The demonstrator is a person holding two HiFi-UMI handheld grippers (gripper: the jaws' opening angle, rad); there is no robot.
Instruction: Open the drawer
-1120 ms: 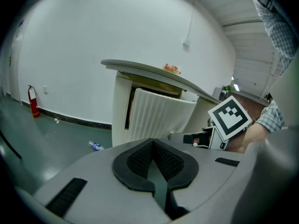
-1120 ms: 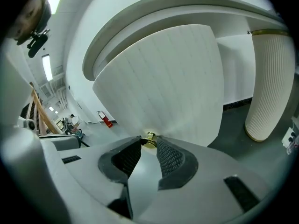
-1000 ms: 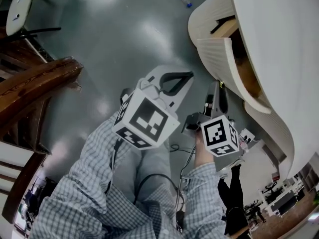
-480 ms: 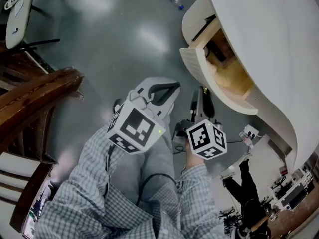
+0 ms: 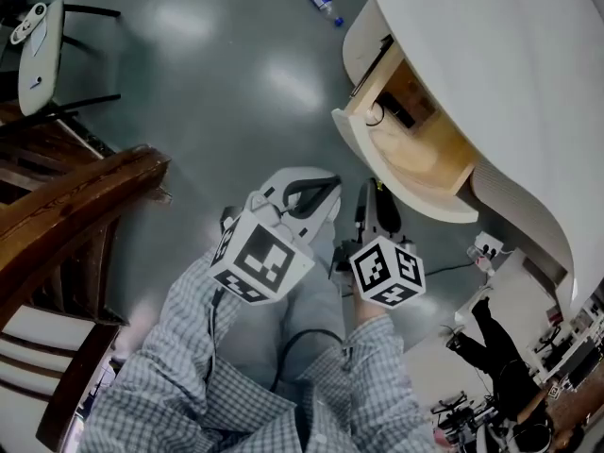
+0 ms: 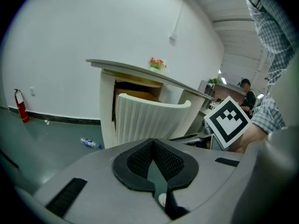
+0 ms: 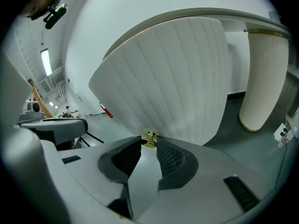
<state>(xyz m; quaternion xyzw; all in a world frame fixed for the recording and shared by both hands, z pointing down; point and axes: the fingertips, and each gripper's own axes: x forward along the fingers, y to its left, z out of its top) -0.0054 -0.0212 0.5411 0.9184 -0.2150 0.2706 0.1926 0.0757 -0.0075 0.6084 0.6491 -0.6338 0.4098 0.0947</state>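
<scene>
A curved white desk (image 5: 510,74) has a ribbed white drawer (image 5: 373,163) standing pulled out, its wooden inside showing dark things at the back. In the right gripper view the drawer front (image 7: 173,73) fills the frame, and a small brass knob (image 7: 149,138) at its lower edge sits between the tips of my right gripper (image 7: 148,144), shut on it. In the head view the right gripper (image 5: 370,192) reaches the drawer's front. My left gripper (image 5: 326,189) hangs beside it, off the drawer. Its jaws (image 6: 152,143) are shut on nothing, with the drawer (image 6: 149,120) beyond them.
A water bottle (image 5: 321,0) lies on the grey floor beyond the desk. Dark wooden furniture (image 5: 66,206) and a chair (image 5: 42,41) stand at the left. A power strip (image 5: 486,248) with cables lies under the desk at the right. A red fire extinguisher (image 6: 21,112) stands by the wall.
The drawer has come further out of the desk, showing more of its wooden inside. Both grippers have drawn back from the desk, the right one still on the knob.
</scene>
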